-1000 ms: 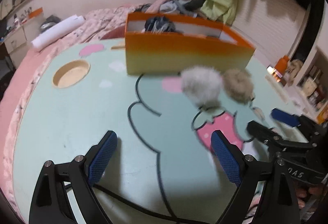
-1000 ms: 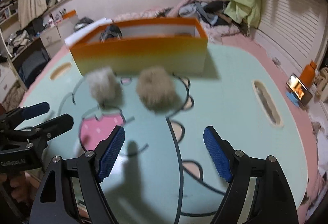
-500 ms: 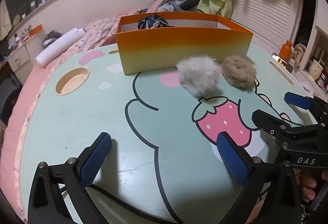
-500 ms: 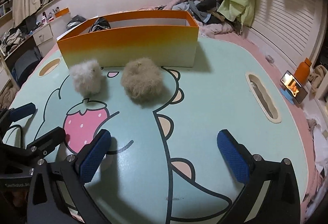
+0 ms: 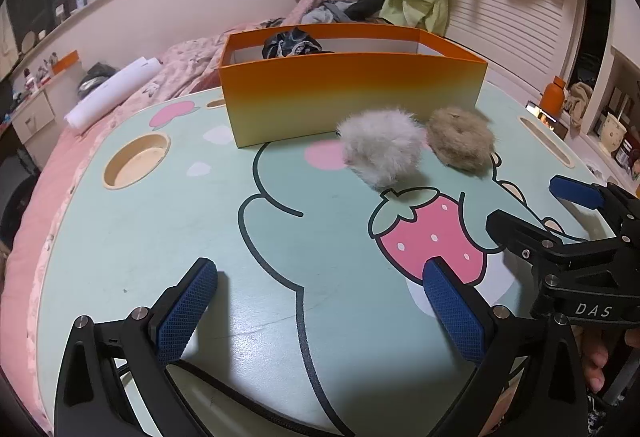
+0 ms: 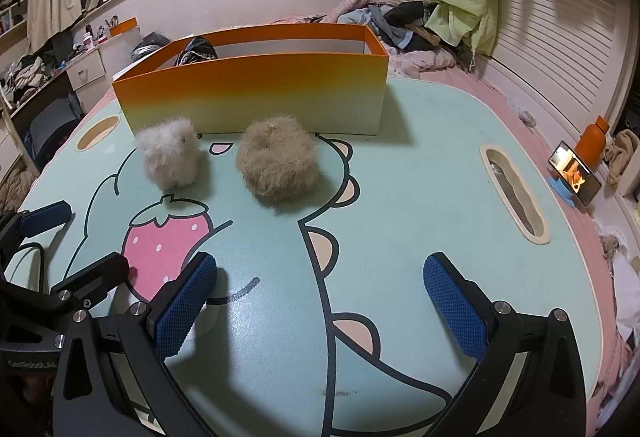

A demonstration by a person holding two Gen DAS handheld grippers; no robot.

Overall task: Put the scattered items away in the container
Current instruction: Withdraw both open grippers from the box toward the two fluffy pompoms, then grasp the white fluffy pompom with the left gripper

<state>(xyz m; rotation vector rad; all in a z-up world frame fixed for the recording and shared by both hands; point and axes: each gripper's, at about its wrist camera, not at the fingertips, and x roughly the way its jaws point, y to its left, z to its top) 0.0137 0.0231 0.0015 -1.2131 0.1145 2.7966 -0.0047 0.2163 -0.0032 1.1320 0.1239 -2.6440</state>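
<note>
An orange box (image 5: 352, 93) (image 6: 256, 97) stands at the far side of the cartoon-printed table (image 5: 160, 237) (image 6: 420, 177), with a dark scrunchie (image 5: 290, 42) (image 6: 198, 51) inside at its left end. Just in front of it lie a pale grey fluffy scrunchie (image 5: 382, 147) (image 6: 170, 153) and a tan fluffy scrunchie (image 5: 460, 139) (image 6: 278, 163). My left gripper (image 5: 320, 301) hangs open over the near table with nothing between its blue pads. My right gripper (image 6: 320, 301) is likewise open and empty; it also shows at the right in the left wrist view (image 5: 532, 205).
The table has a round cup recess (image 5: 136, 161) at the left and a long slot (image 6: 514, 193) at the right. A phone on a stand (image 6: 574, 173) and an orange bottle (image 6: 594, 139) sit beyond the right edge. Bedding and clothes (image 6: 400, 9) lie behind the box.
Both grippers' jaws have spread wider, the right one more. The views steadied from blur, and the box and both scrunchies stayed where they were.
</note>
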